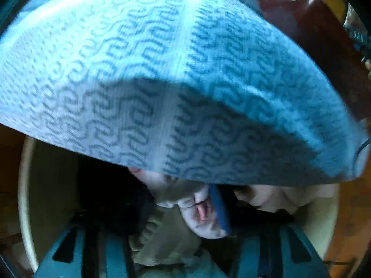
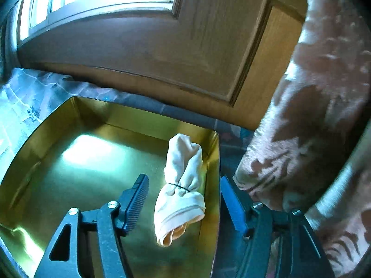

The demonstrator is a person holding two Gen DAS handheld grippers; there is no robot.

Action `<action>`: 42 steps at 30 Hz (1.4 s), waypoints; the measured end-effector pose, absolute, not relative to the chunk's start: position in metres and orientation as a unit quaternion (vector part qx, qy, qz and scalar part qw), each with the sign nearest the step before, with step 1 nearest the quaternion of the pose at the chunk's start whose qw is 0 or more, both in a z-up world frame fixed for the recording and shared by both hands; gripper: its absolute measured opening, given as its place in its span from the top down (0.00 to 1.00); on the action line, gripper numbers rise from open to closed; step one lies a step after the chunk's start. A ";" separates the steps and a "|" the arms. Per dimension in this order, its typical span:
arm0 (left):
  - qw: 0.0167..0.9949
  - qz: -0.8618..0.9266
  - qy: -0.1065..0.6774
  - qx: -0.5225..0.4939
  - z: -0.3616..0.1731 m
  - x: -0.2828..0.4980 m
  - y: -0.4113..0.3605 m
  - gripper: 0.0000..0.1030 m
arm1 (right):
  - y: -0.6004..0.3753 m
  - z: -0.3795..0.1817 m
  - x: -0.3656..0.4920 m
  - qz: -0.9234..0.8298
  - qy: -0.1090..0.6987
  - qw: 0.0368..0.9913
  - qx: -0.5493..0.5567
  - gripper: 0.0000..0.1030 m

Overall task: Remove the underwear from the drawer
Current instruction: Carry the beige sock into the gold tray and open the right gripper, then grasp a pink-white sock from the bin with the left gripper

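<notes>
Where the right wrist camera looks down, one gold-coloured metal tray (image 2: pixel 92 106) lies on a pale patterned cloth (image 2: pixel 20 92) in front of a wooden panelled door (image 2: pixel 162 46). One cream roll of underwear (image 2: pixel 180 185), cinched by a thin dark band around its middle, lies on the tray floor close to the tray's right wall. The right gripper (image 2: pixel 183 199) hovers over it with its jaws apart: the roll sits between the two ribbed blue pads and neither pad touches it, so this tong is open and holds nothing. One pink-and-white patterned fabric (image 2: pixel 313 115) hangs along the right edge of that view.

In the left wrist view, one light blue cloth with a dark wavy print (image 1: pixel 185 81) fills most of the frame and is blurred. Below it, the drawer (image 1: pixel 24 185) shows as a pale rim around a dark interior. Inside lie several bundled garments: one pale pinkish roll of underwear (image 1: pixel 199 217) with a dark band, one olive garment (image 1: pixel 162 238) just beside it, and a second pale piece (image 1: pixel 278 197) towards the right. One blue pad (image 1: pixel 220 208) of the left gripper (image 1: pixel 197 210) lies against the pinkish roll; the other pad is hidden, so I cannot tell whether this tong grips it.
</notes>
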State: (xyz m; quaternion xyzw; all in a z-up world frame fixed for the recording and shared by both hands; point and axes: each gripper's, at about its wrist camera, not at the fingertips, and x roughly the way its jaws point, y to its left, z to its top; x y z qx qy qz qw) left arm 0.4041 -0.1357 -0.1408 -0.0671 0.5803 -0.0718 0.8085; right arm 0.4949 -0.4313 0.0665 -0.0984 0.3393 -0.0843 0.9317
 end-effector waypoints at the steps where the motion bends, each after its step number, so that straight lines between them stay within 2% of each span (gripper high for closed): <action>1: 0.810 -0.072 0.579 -0.062 -0.141 0.408 -0.138 0.57 | -0.430 0.067 0.490 -0.083 0.337 0.933 -0.097 0.36; 3: 0.812 -0.081 0.575 -0.060 -0.141 0.415 -0.143 0.63 | -0.428 0.066 0.483 -0.093 0.323 0.938 -0.089 0.36; 6: 0.815 -0.090 0.569 -0.056 -0.138 0.419 -0.151 0.65 | -0.424 0.064 0.473 -0.093 0.317 0.940 -0.082 0.36; 14: 0.823 -0.100 0.556 -0.058 -0.129 0.438 -0.159 0.66 | -0.412 0.060 0.442 -0.135 0.306 0.936 -0.115 0.33; 26: 0.830 -0.126 0.538 -0.074 -0.116 0.456 -0.176 0.67 | -0.406 0.052 0.381 -0.130 0.274 0.952 -0.043 0.33; 32: 0.831 -0.147 0.531 -0.076 -0.098 0.410 -0.152 0.67 | -0.398 0.051 0.348 -0.111 0.252 0.961 -0.014 0.31; 42: 0.828 -0.205 0.518 -0.064 -0.060 0.376 -0.132 0.67 | -0.374 0.047 0.328 -0.088 0.242 0.966 -0.019 0.31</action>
